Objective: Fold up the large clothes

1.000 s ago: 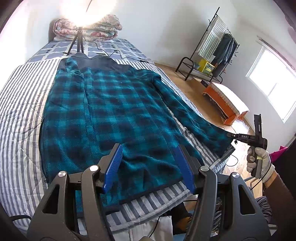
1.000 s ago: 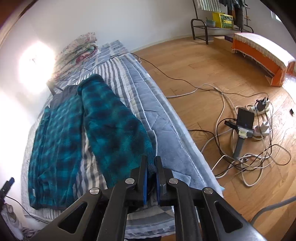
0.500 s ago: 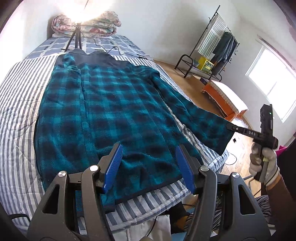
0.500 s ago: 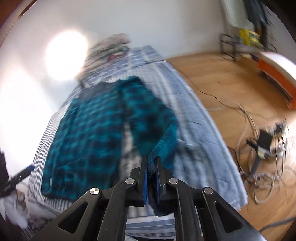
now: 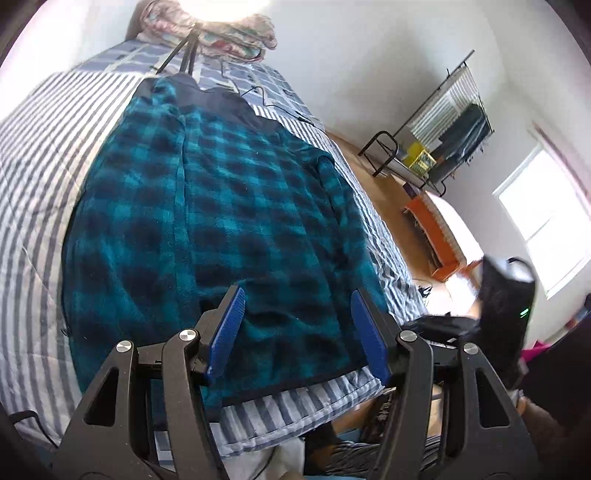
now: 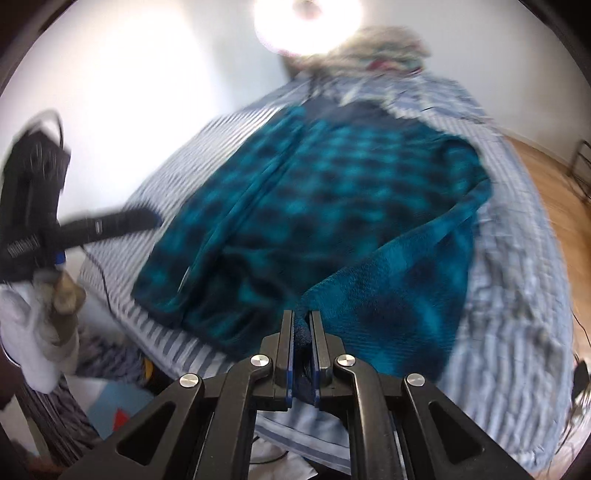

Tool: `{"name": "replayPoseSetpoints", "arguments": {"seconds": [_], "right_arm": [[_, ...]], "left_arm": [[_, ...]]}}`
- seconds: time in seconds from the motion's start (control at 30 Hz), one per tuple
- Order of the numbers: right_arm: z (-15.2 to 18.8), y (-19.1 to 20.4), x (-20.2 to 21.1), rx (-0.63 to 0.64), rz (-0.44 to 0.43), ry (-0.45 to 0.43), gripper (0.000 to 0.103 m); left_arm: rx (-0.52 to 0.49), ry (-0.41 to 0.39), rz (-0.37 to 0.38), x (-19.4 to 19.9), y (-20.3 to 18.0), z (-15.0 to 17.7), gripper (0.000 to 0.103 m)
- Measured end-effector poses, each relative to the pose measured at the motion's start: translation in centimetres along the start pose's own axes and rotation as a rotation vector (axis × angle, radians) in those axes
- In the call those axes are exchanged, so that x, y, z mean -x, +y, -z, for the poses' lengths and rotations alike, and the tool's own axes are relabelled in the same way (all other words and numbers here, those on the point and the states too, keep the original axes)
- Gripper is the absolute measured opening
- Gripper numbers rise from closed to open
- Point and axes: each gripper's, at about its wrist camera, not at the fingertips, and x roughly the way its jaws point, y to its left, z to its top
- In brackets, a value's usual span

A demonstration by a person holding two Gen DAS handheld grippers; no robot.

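Lying flat on the striped bed cover [image 5: 33, 155], the teal-and-black plaid jacket [image 5: 229, 206] has its dark collar toward the far end of the bed and its hem near the near edge. Left gripper [image 5: 297, 328]: jaws stand apart, blue pads [image 5: 226, 325] showing on both inner faces, nothing between them; it hangs over the hem area of the jacket, no contact with the fabric visible. Right gripper [image 6: 302, 339]: jaws nearly closed, pinching the cuff end of the sleeve [image 6: 399, 280]; a dark fold of fabric sits between the two fingers. From the right wrist view the sleeve runs from the shoulder at the right side of the jacket to the gripper, bent inward so its lower part lies across the jacket body and partly over the bed cover; this view is motion-blurred, so finer edges are not legible. In the left wrist view the right gripper body appears as a dark blurred shape at the right edge, beside the bed. In the right wrist view the left gripper shows at the left edge, held by a gloved hand [image 6: 33, 332]. Background: folded quilt [image 5: 229, 33] and a tripod [image 5: 184, 51] at the head of the bed; clothes rack [image 5: 447, 125], orange bench [image 5: 439, 232] and bright window [image 5: 543, 218] on the right.
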Motion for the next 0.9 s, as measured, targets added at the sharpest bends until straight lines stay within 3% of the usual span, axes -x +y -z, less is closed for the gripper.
{"name": "replayPoseSetpoints", "arguments": {"seconds": [0.1, 0.2, 0.23, 0.37, 0.63, 0.77, 0.9], "right_arm": [[0.1, 0.4, -2.3, -0.006, -0.038, 0.06, 0.005], [0.3, -0.2, -3.4, -0.038, -0.1, 0.12, 0.019], [0.3, -0.2, -3.1, -0.046, -0.119, 0.118, 0.025], [-0.6, -1.5, 0.1, -0.072, -0.18, 0.057, 0.029], [-4.2, -7.6, 1.7, -0.143, -0.062, -0.005, 0.031], [-6.2, -12.6, 1.6, -0.23, -0.019, -0.053, 0.048], [-8.7, -17.8, 0.5, -0.331, 0.012, -0.095, 0.048]], "left_arm": [[0.043, 0.005, 0.016, -0.8, 0.7, 0.4, 0.061], [0.069, 0.031, 0.042, -2.0, 1.0, 0.9, 0.061], [0.069, 0.045, 0.053, -2.5, 0.8, 1.0, 0.061], [0.059, 0.109, 0.083, -5.3, 0.0, 1.7, 0.062], [0.039, 0.206, 0.063, -11.0, -0.9, 2.9, 0.062], [0.019, 0.233, 0.07, -13.0, -0.8, 3.5, 0.062], [-0.014, 0.248, 0.072, -14.1, -1.0, 4.0, 0.061]]}}
